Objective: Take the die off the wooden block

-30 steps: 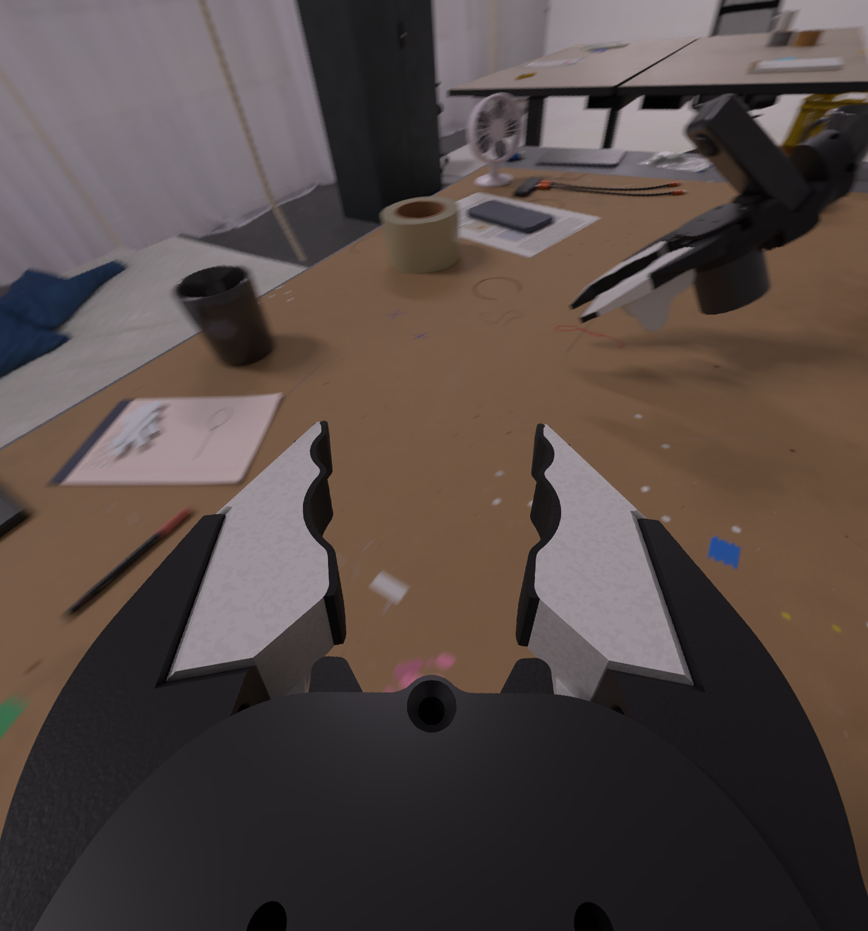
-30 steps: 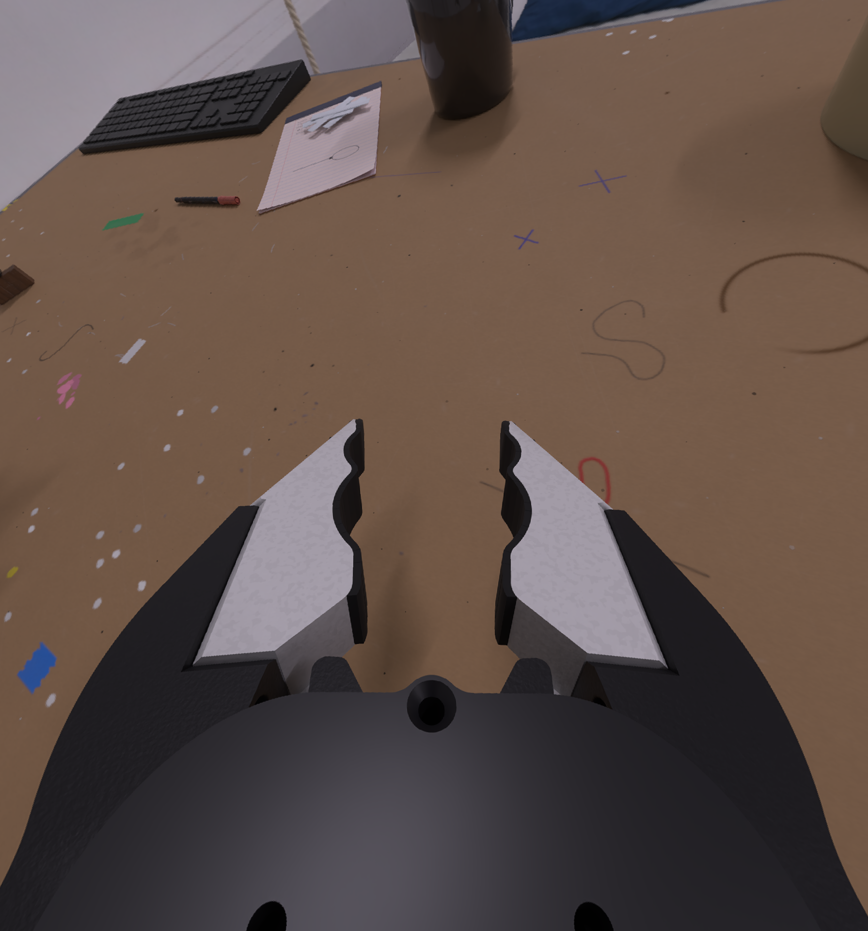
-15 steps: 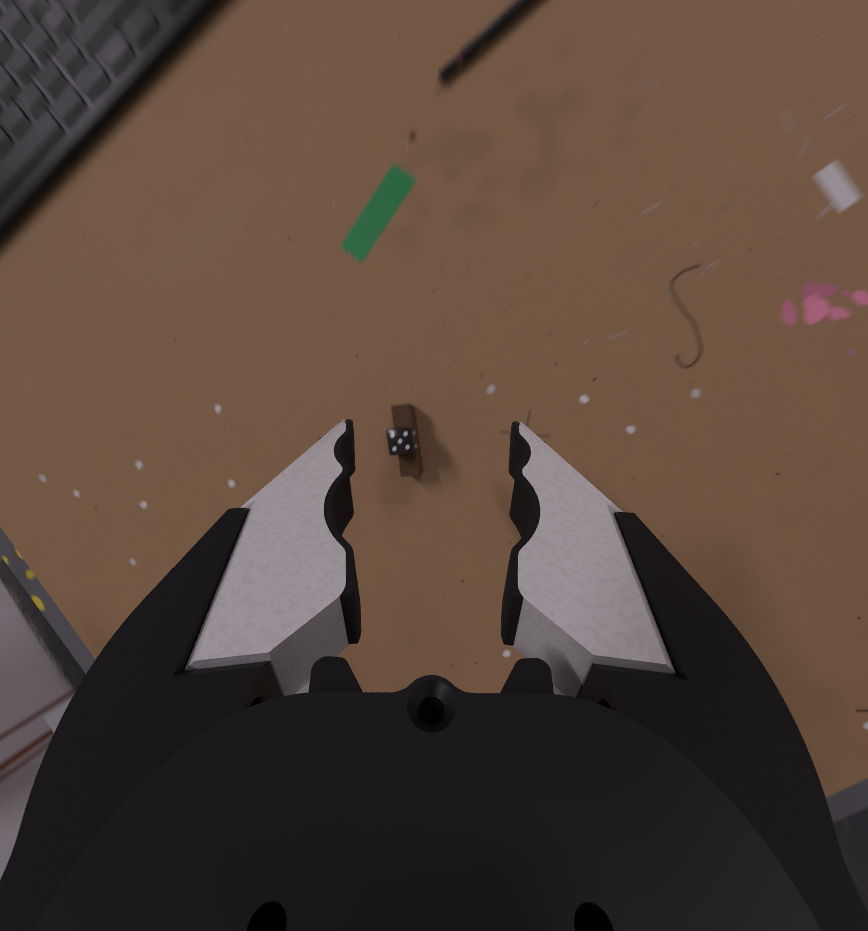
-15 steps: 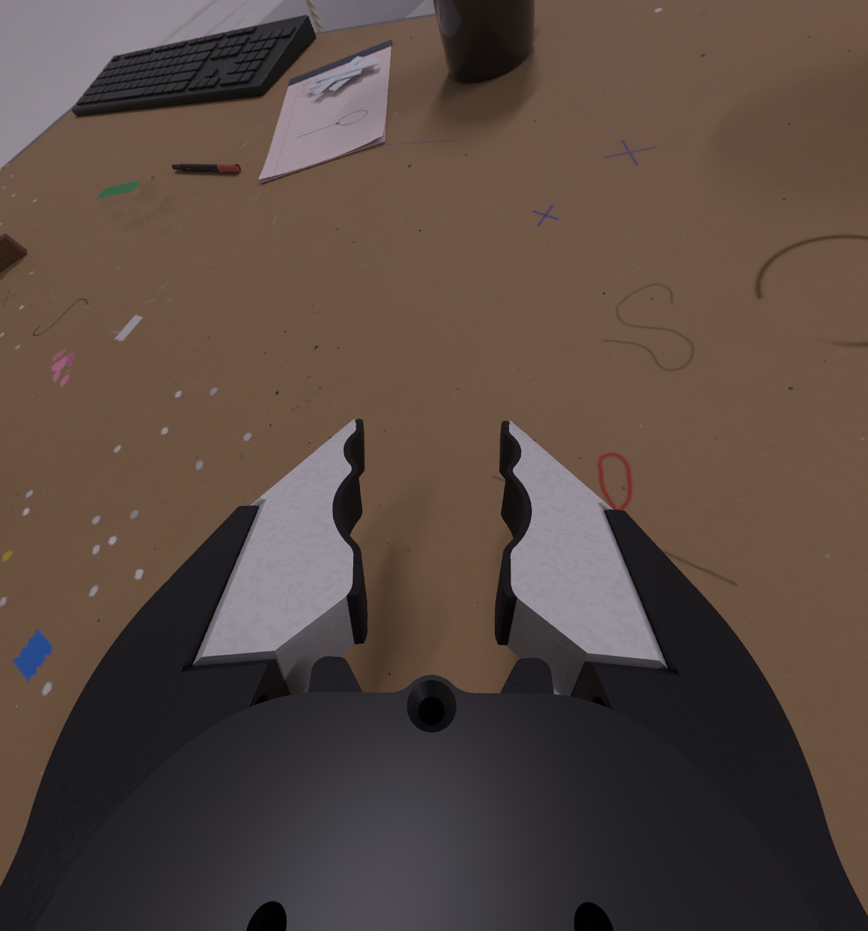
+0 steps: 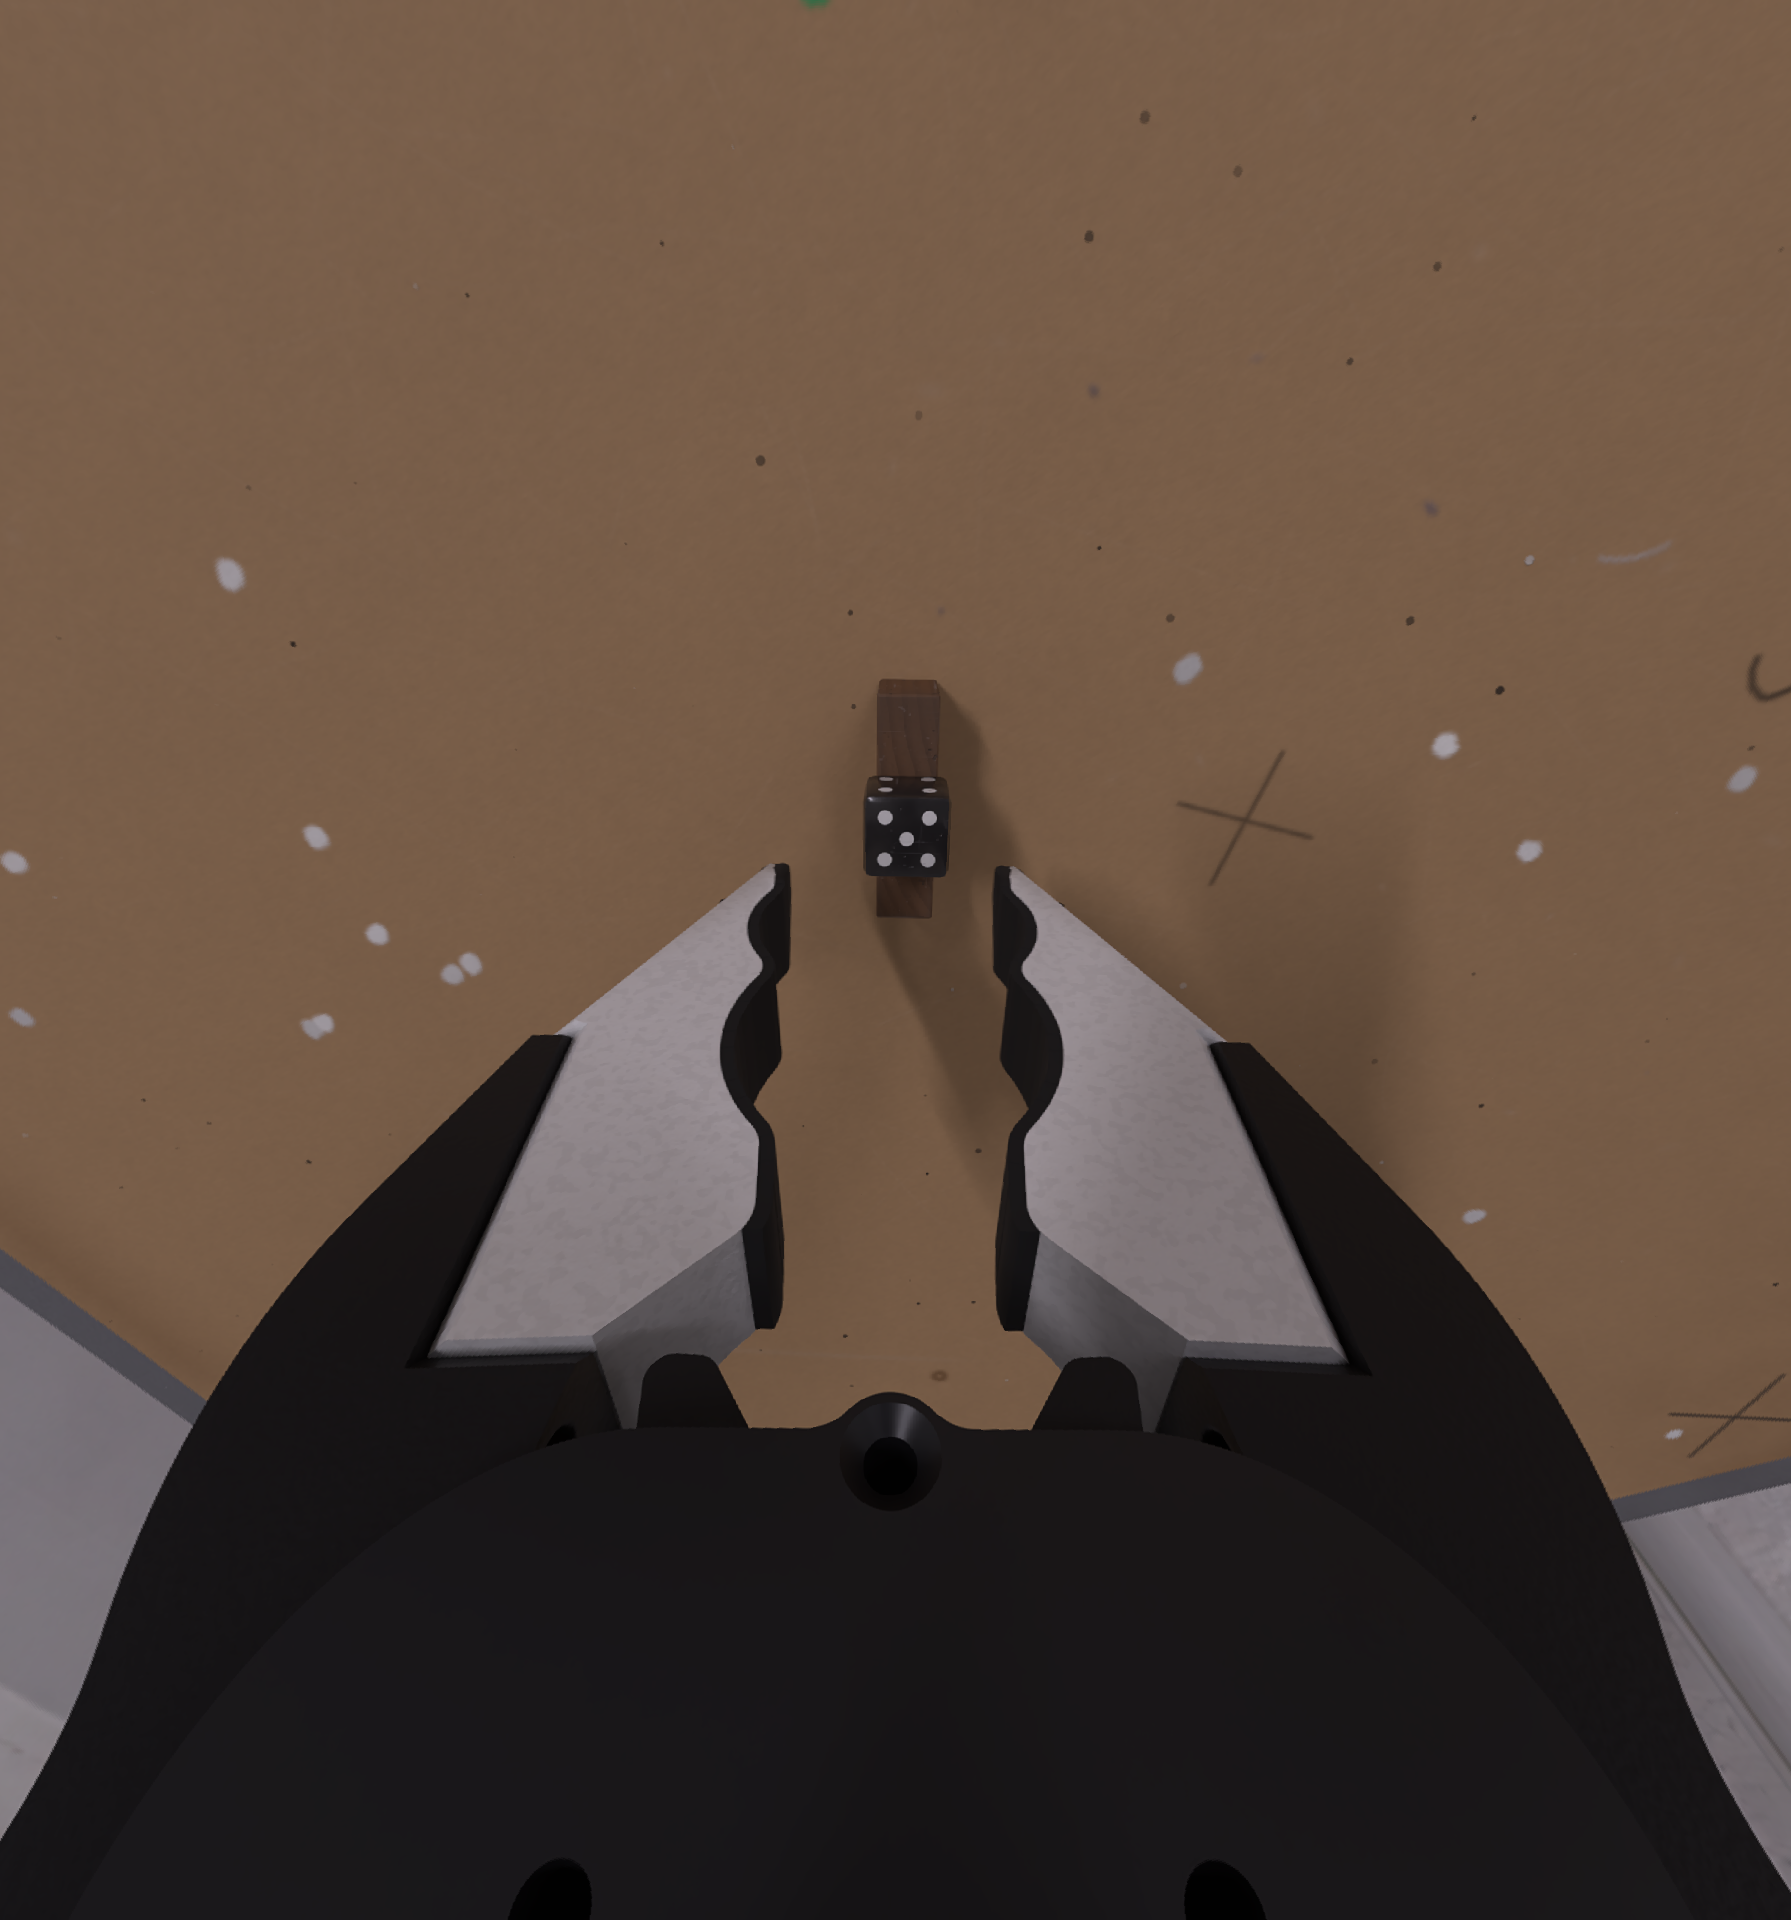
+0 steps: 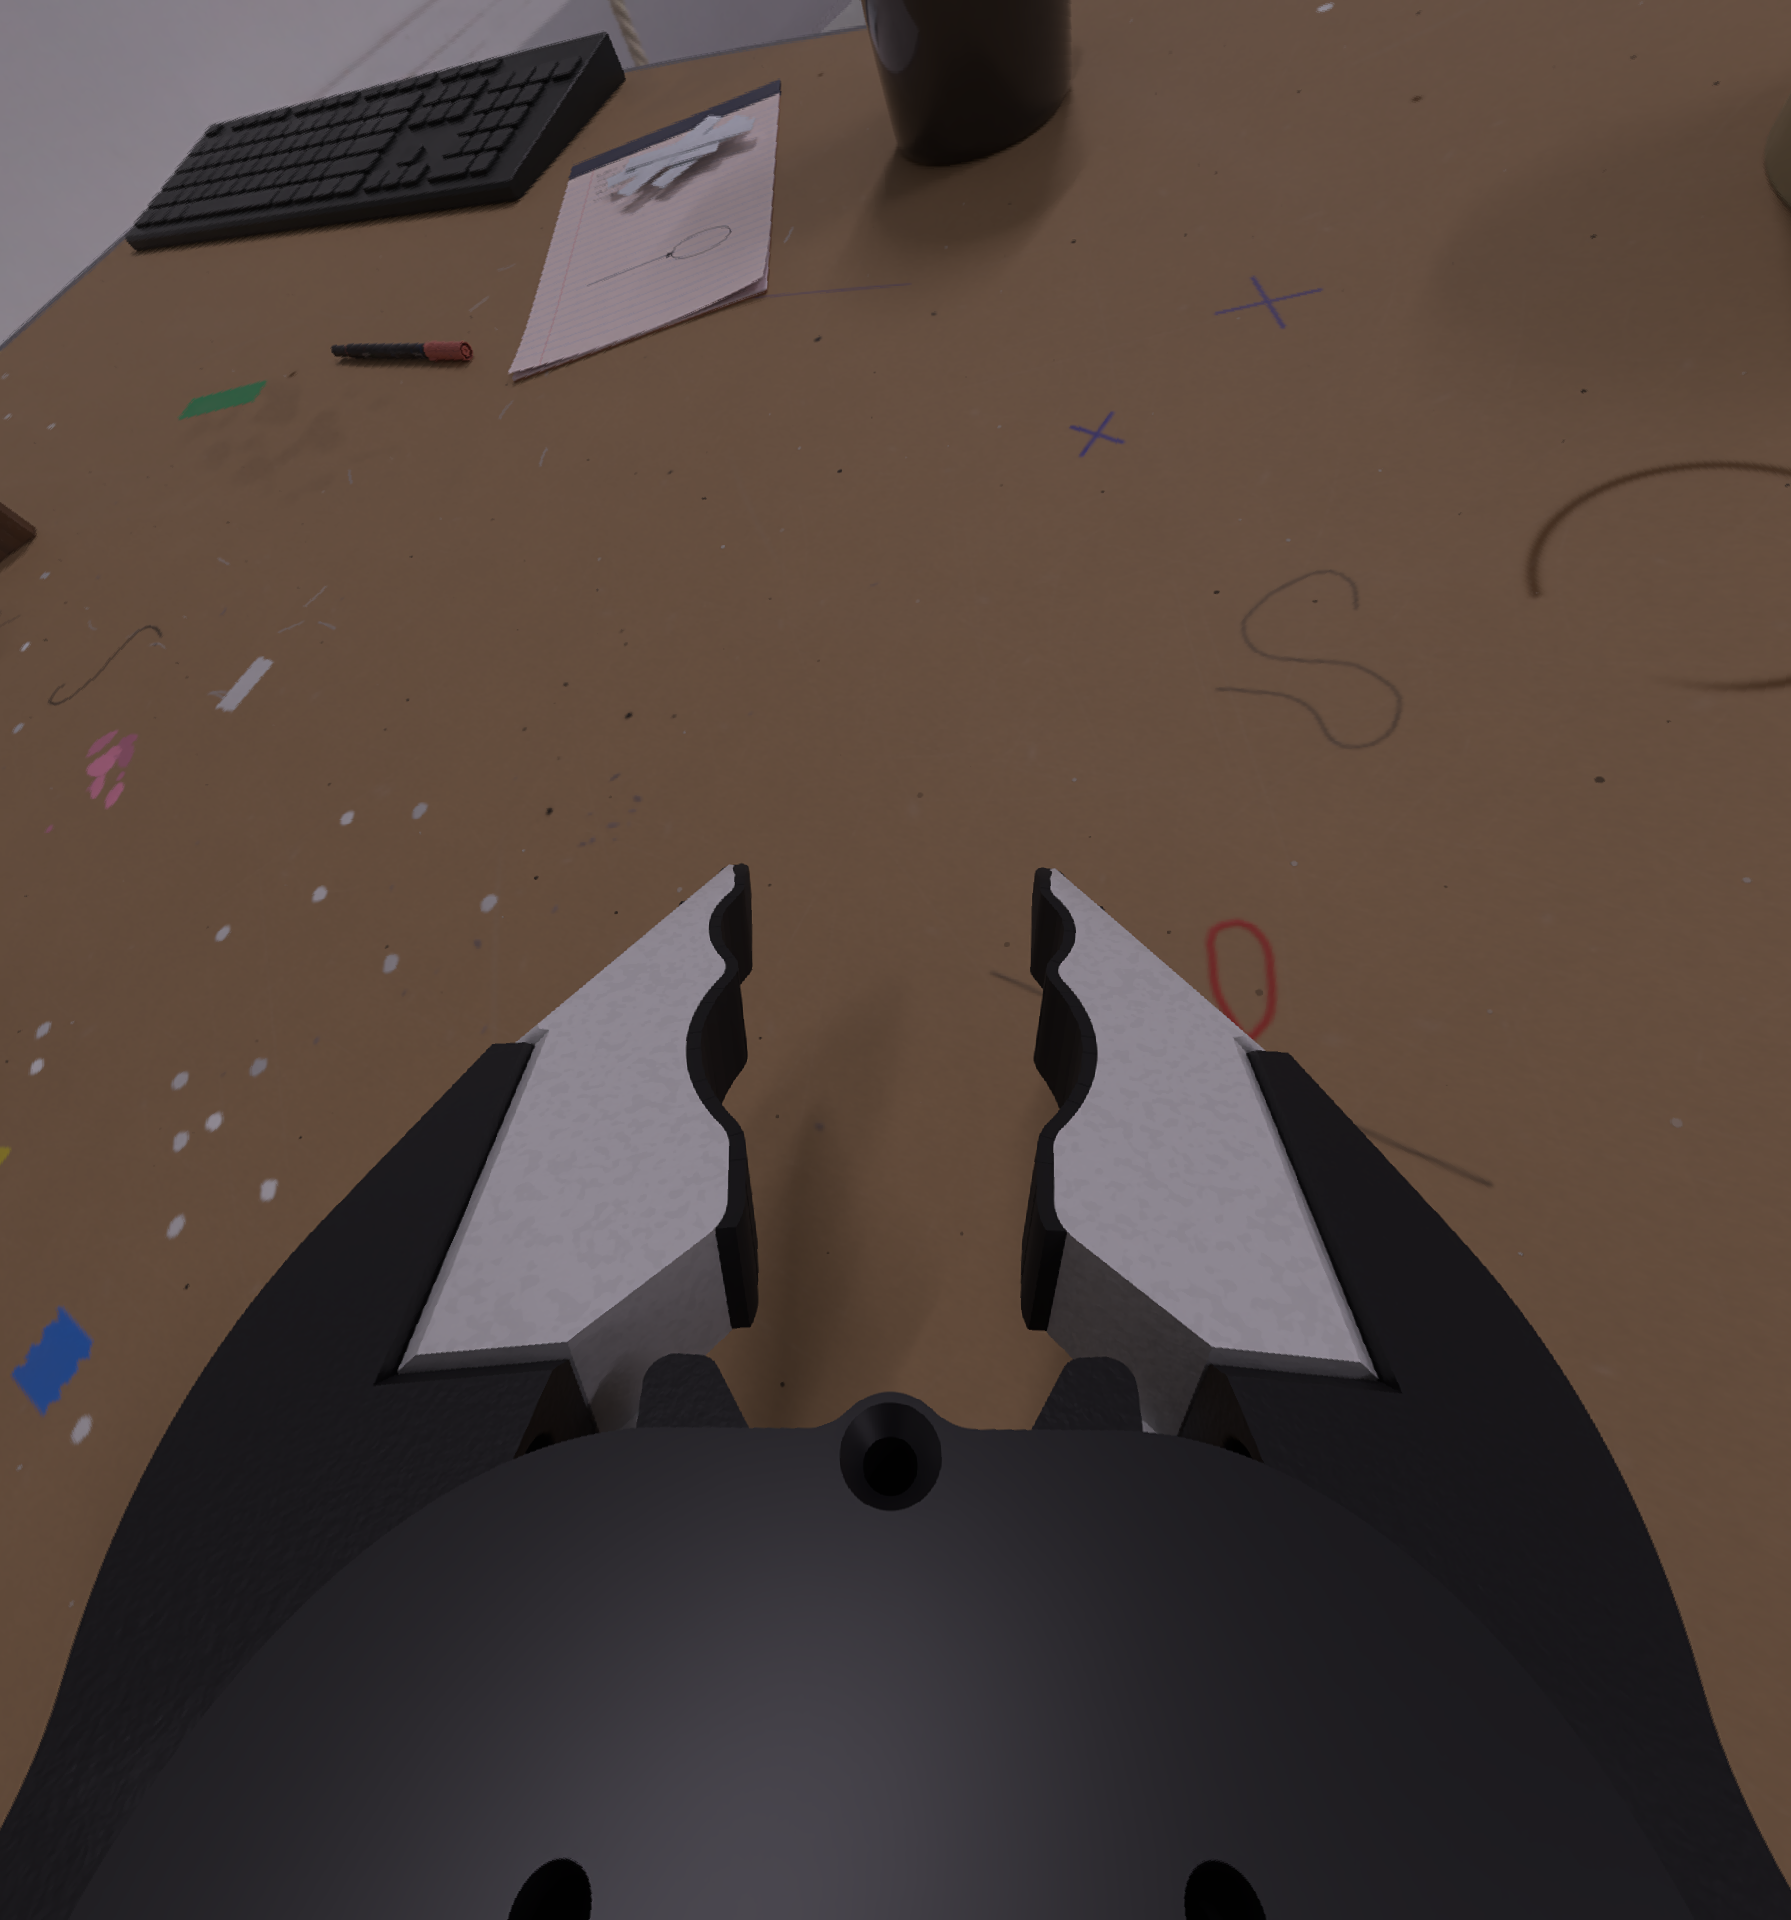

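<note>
Brown tabletop (image 5: 558,312) fills the left wrist view; at frame centre the black die (image 5: 905,827) sits on the wooden block (image 5: 907,717), just above the left gripper (image 5: 891,883), whose jaws are spread and empty. Right gripper (image 6: 891,883) hangs likewise parted, with the block at its frame's far left edge.

Brown tabletop (image 6: 870,623) bearing scattered items. Far left corner: black keyboard (image 6: 382,140); just beside it, a lined notepad (image 6: 662,239) with a small sketch and pale scraps on its top end. Near the pad's lower corner, a black marker with red cap (image 6: 403,351), and beyond it a green tape strip (image 6: 223,399). Dark cup (image 6: 964,73) at the far edge. Surface marks: white tape piece (image 6: 244,684), pink smear (image 6: 110,767), blue scrap (image 6: 52,1359), red oval (image 6: 1240,975), pencilled crosses (image 5: 1246,819), white flecks (image 5: 230,574)
</note>
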